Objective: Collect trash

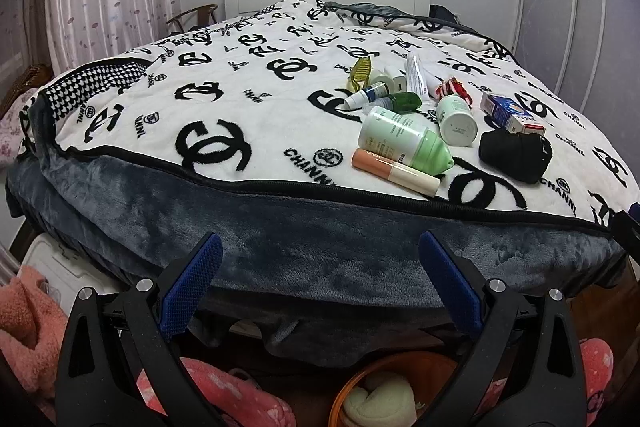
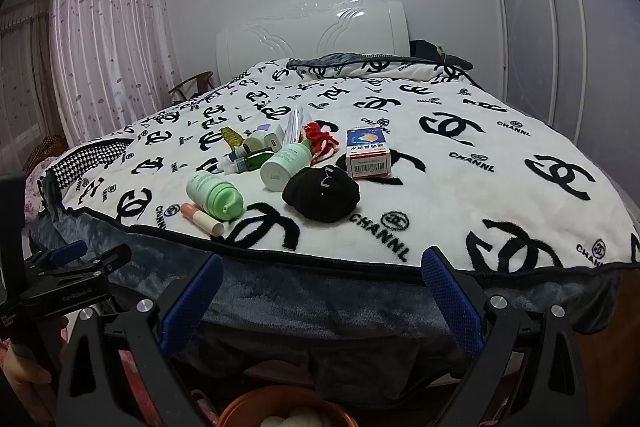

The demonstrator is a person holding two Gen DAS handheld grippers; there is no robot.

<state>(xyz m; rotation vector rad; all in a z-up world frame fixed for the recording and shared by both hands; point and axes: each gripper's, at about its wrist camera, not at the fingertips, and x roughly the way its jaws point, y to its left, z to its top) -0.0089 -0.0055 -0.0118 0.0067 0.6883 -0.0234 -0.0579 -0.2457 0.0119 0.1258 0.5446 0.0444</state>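
left blanket (image 1: 152, 95) bare; clutter right: green bottle (image 1: 404, 139), black cap (image 1: 516, 155).

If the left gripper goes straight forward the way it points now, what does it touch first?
Probably the grey plush edge of the blanket, directly ahead of the open left gripper. The bottles lie farther back and higher; depth is uncertain.

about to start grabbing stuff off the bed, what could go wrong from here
1. The peach tube lies close to the blanket's black edge; a nudge could roll it off the bed.
2. The bottles sit packed together, so reaching for the green bottle may knock its neighbours.
3. The black cap and the medicine box may not be trash and could be binned by mistake.
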